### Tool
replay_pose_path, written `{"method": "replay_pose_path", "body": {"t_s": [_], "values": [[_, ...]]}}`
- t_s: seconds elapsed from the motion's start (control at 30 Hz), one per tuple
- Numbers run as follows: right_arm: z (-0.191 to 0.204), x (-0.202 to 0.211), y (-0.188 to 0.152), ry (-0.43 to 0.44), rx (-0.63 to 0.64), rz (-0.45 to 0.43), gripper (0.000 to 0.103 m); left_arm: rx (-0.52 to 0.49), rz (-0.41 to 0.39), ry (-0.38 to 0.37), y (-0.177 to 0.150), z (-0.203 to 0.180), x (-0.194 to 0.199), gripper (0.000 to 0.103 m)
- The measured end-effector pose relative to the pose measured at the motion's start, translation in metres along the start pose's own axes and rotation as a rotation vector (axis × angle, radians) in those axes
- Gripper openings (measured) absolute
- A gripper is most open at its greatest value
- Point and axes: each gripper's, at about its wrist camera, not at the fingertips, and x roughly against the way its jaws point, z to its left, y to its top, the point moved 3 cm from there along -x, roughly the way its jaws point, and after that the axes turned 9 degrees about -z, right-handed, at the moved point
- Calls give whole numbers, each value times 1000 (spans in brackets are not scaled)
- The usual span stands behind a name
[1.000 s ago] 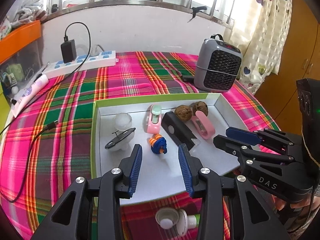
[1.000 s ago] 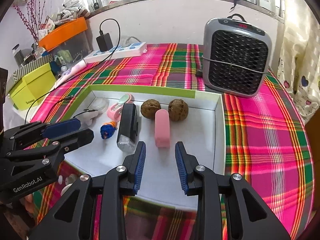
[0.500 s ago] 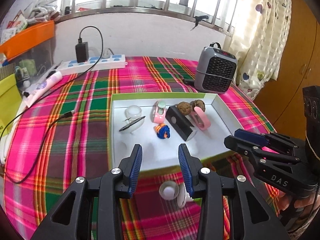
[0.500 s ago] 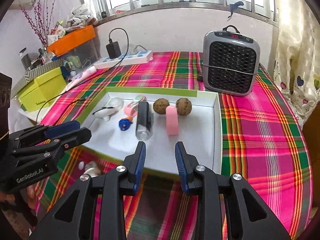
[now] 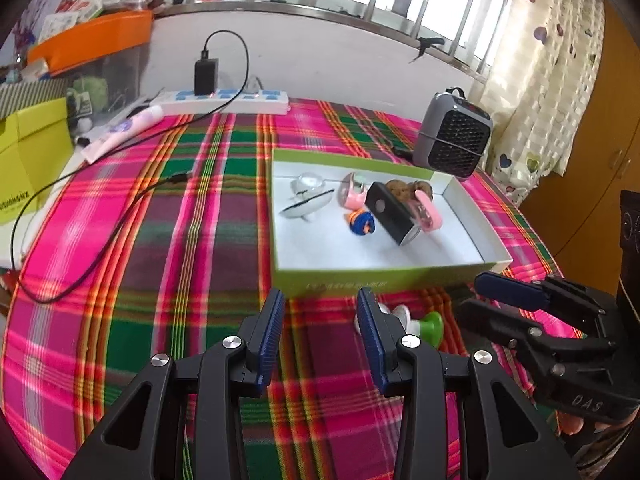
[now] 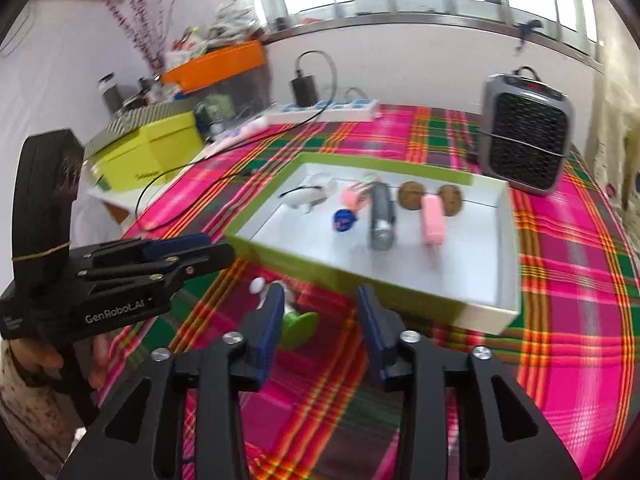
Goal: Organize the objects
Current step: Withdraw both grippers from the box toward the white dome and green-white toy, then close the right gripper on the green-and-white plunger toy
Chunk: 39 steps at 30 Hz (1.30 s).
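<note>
Left gripper (image 5: pixel 320 330) and right gripper (image 6: pixel 319 322) both stand spread with nothing between the fingers, hovering over the plaid tablecloth (image 5: pixel 160 240) on the near side of the green-rimmed white tray (image 5: pixel 460 200). The tray holds a black flashlight (image 5: pixel 390 214), a pink case (image 5: pixel 428 210), two walnuts (image 6: pixel 412 196), a blue-and-orange toy (image 5: pixel 360 222) and a clear dish (image 5: pixel 306 196). A white-and-green object (image 5: pixel 420 322) lies on the cloth outside the tray, just beside its near wall. A grey heater (image 6: pixel 524 132) sits beyond the tray's far right corner.

home: plaid tablecloth (image 5: pixel 160 240), heart-print curtains (image 5: pixel 548 80)
</note>
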Motion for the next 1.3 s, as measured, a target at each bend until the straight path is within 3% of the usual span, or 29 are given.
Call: {"method": "replay_pose_path", "body": {"t_s": [0.47,0.97,1.3], "values": [[11,-26,-16,18,20,87,41,25,17,-8,-8,8,-6,36],[11,-33,-23,26,29,121,40,41,35,-33,-10,9,-12,36],[7,-32,-23,11,17,110,31,41,36,-38,-11,8,-13,36]]}}
